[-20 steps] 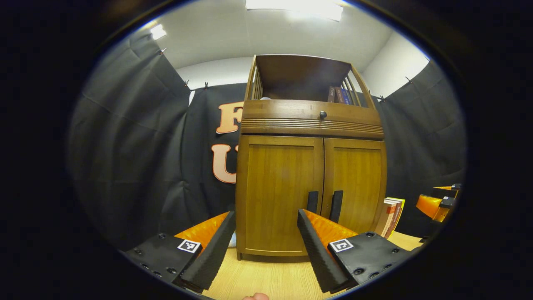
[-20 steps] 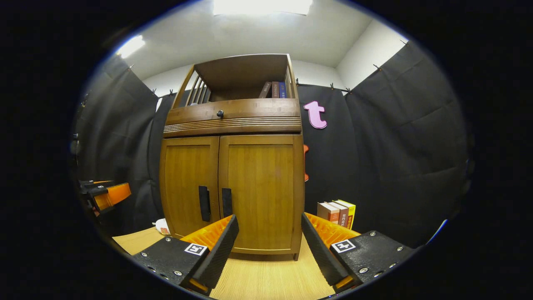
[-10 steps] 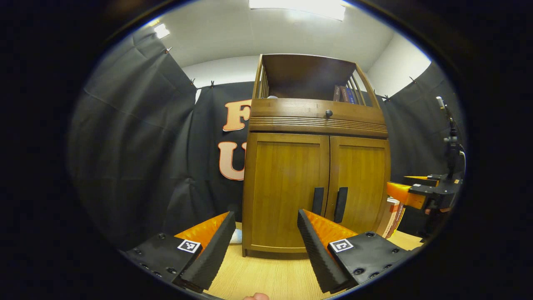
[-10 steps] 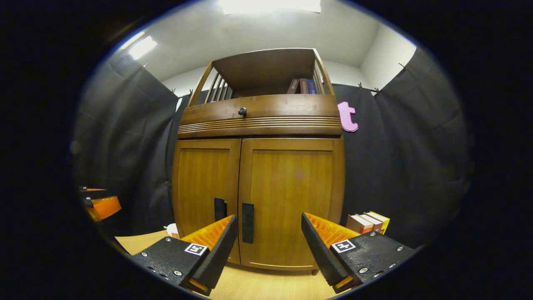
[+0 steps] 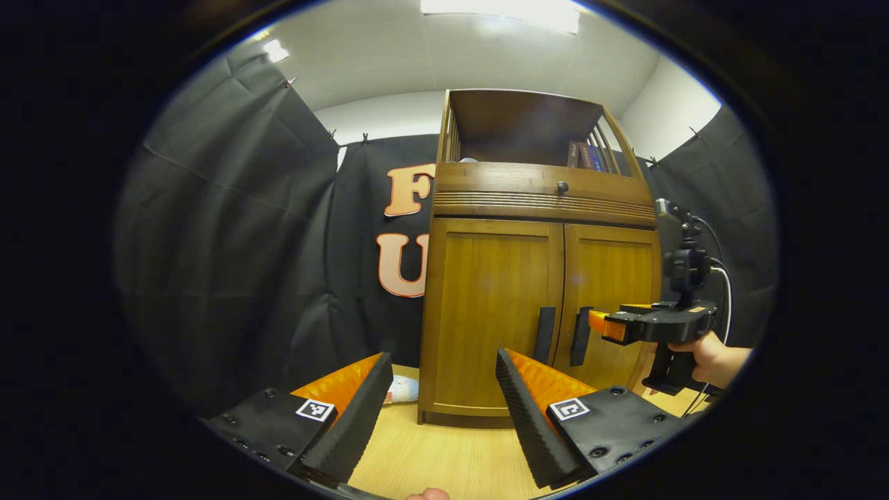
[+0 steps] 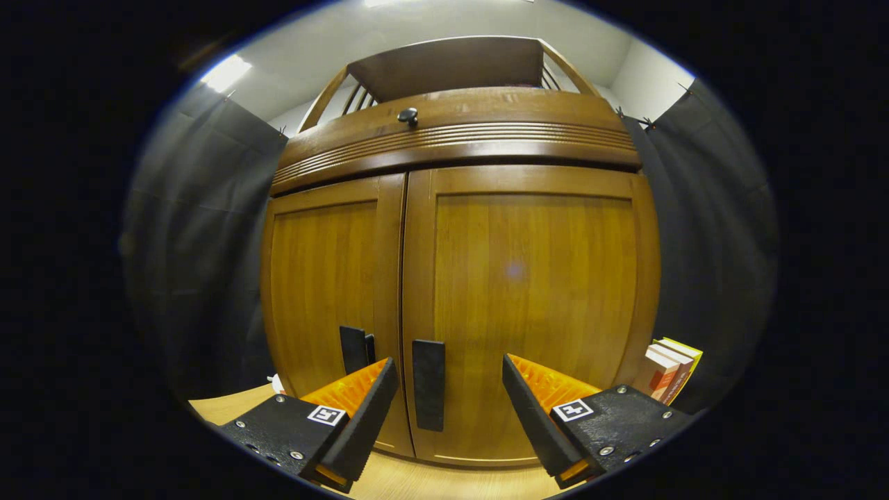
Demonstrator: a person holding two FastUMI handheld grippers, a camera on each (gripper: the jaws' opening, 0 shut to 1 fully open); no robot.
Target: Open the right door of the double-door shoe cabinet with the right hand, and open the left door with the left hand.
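Shoe cabinet [image 5: 538, 305]: 2 doors, both closed; 2 handles, left one [image 6: 354, 347] part-hidden. Left gripper [image 5: 441, 406], right gripper [image 6: 448, 410]: spread, empty.

i see a pale wood bench [image 5: 444, 458] under everything. a few books [image 6: 672, 368] stand upright on it, just right of the cupboard, near the black cloth wall. more books [image 5: 582, 154] stand on the open top shelf. a small white and blue thing [image 5: 403, 389], too blurred to name, lies on the bench at the lower left corner
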